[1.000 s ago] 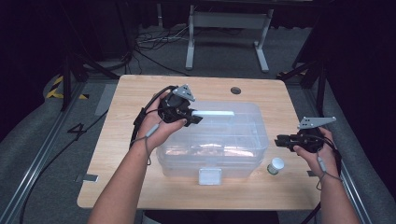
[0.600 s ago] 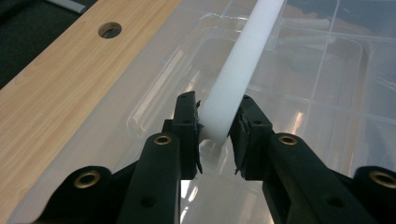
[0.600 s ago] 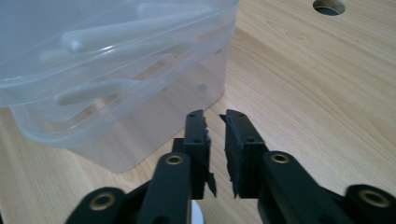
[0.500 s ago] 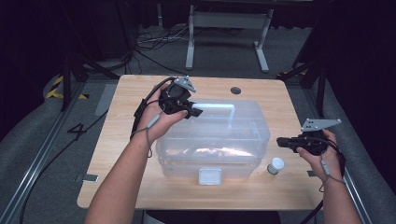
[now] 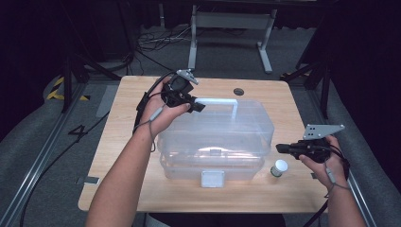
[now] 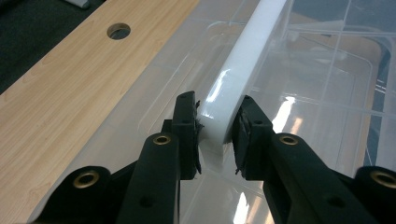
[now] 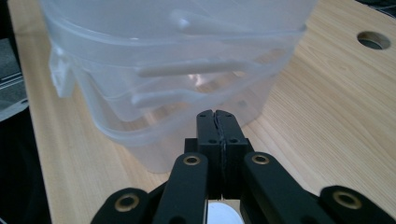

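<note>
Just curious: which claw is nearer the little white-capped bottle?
Right. The right claw hovers just above the bottle; the left claw grips the box's white handle.

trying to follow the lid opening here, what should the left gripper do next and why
Probably keep raising the white handle up and back, slowly. The left gripper has its jaws closed on the handle's end, and the lid of the clear plastic box already sits tilted above the base. The right gripper is shut and off the box, beside the small white-capped bottle, so nothing steadies the base.
</note>
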`<state>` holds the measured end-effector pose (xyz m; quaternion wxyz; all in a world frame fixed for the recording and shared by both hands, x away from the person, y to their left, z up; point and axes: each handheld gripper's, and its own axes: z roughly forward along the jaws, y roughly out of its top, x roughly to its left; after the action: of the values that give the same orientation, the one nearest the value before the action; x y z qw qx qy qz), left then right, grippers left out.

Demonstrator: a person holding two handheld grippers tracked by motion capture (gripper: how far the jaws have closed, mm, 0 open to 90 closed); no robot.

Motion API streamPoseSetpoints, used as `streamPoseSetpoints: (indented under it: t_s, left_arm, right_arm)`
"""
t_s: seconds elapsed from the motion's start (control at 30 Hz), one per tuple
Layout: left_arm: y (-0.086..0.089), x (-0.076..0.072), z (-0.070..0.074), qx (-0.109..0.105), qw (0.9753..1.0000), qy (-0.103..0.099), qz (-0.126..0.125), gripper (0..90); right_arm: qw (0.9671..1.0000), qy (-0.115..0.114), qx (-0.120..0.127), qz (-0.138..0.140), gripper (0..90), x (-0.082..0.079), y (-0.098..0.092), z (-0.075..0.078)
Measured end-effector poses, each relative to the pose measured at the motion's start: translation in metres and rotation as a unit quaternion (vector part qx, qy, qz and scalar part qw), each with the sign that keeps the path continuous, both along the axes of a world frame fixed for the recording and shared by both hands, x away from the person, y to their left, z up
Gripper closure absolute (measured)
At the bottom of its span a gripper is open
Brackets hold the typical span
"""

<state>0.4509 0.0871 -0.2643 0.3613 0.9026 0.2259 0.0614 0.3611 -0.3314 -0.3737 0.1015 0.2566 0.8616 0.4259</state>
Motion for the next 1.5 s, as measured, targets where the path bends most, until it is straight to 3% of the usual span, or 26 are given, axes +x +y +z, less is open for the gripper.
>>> streamPoseSetpoints:
  t_s: [0.2, 0.37, 0.97, 1.03, 1.13, 1.23, 1.5]
  left_arm:
    - [0.000, 0.003, 0.001, 0.000, 1.0000, 0.002, 0.001, 73.3]
    - [0.000, 0.003, 0.002, 0.000, 1.0000, 0.005, 0.000, 73.3]
    - [0.003, 0.003, 0.003, -0.003, 1.0000, 0.005, 0.001, 72.8]
    - [0.004, 0.002, 0.003, -0.010, 0.9999, 0.005, 0.005, 71.9]
    - [0.012, -0.003, 0.008, -0.034, 0.9991, -0.004, 0.024, 65.7]
    - [0.021, -0.008, 0.016, -0.059, 0.9979, -0.009, 0.027, 65.2]
    - [0.035, -0.029, 0.031, -0.081, 0.9961, -0.032, 0.015, 65.4]
  right_arm:
    - [0.9990, -0.001, 0.012, 0.044, 90.0, -0.007, 0.013, 0.004]
    - [0.9977, -0.008, 0.020, 0.064, 90.0, -0.011, 0.024, 0.008]
    - [0.9977, -0.014, 0.035, 0.057, 90.0, -0.012, 0.028, 0.009]
    - [0.9977, -0.014, 0.033, 0.057, 90.0, -0.013, 0.029, 0.009]
    - [0.9976, -0.017, 0.036, 0.056, 90.0, -0.012, 0.028, 0.010]
    - [0.9975, -0.016, 0.038, 0.056, 90.0, -0.013, 0.029, 0.011]
    - [0.9973, -0.025, 0.047, 0.050, 90.0, -0.012, 0.029, 0.014]
